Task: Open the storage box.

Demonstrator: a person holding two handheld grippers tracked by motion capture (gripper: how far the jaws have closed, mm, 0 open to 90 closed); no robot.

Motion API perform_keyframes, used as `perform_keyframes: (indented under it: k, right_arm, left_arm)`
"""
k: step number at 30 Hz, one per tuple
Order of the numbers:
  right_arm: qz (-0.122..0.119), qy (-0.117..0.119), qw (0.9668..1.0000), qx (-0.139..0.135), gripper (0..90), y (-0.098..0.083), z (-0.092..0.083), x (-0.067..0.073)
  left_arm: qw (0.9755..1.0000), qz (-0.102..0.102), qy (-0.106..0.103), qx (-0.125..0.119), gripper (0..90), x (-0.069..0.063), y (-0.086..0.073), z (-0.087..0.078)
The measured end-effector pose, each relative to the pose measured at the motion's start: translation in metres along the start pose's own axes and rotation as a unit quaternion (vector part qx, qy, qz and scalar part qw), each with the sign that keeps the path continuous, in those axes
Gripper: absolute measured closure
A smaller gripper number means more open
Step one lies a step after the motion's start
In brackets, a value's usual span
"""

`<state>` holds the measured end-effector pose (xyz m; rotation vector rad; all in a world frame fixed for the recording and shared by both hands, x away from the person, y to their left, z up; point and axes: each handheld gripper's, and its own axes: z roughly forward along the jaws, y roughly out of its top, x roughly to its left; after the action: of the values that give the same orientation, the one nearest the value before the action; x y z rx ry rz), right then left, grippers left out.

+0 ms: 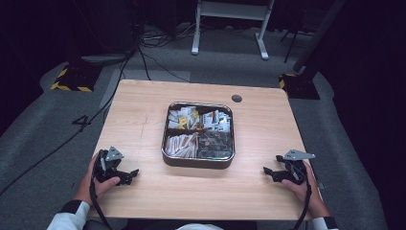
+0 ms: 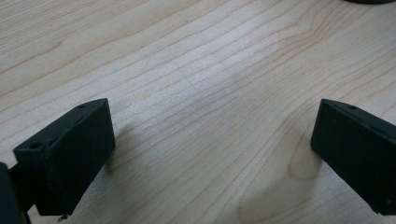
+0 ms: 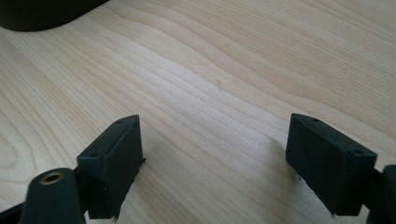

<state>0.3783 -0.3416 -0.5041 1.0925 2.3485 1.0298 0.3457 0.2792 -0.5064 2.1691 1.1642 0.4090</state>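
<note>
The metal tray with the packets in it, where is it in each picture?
High view: the metal tray sits mid-table, between the left gripper and the right gripper.
Left gripper view: a dark sliver at the top right edge is probably its wall.
Right gripper view: the dark curved shape in the top left corner is probably its wall.
Shared landmark: the light wooden table, whose grain runs under both pairs of open jaws.

- Left gripper (image 2: 212, 158) is hovering low over the table (image 2: 201, 70), its two black jaws standing wide apart with bare wood showing between them.
- Each jaw is casting a soft shadow on the light wood grain.
- A dark tray (image 2: 369, 1) edge is showing at the top right corner, well apart from the jaws.
</note>
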Motion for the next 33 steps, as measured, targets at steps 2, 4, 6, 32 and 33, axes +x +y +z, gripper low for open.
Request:
perform_keyframes:
  k: [2,4,6,32,33]
  right_arm:
    - [0.000,0.001,1.0000,0.000,18.3,0.000,0.000,0.000]
    - [0.002,-0.002,1.0000,0.002,16.4,0.000,0.000,-0.001]
    - [0.005,-0.005,1.0000,0.004,15.8,0.000,0.001,-0.001]
    - [-0.023,0.026,0.9992,-0.018,22.2,0.057,-0.007,0.006]
    - [-0.027,0.029,0.9990,-0.021,22.6,0.061,-0.006,0.008]
  left_arm:
    - [1.0000,0.000,0.001,0.000,0.2,0.000,0.000,0.000]
    - [1.0000,0.000,0.004,-0.001,0.3,0.000,-0.001,0.000]
    - [1.0000,0.001,0.003,0.000,0.2,0.000,-0.001,-0.001]
    - [1.0000,-0.002,0.002,-0.001,0.2,0.000,-0.001,-0.001]
    - [1.0000,-0.002,0.002,-0.001,0.2,0.000,-0.001,-0.001]
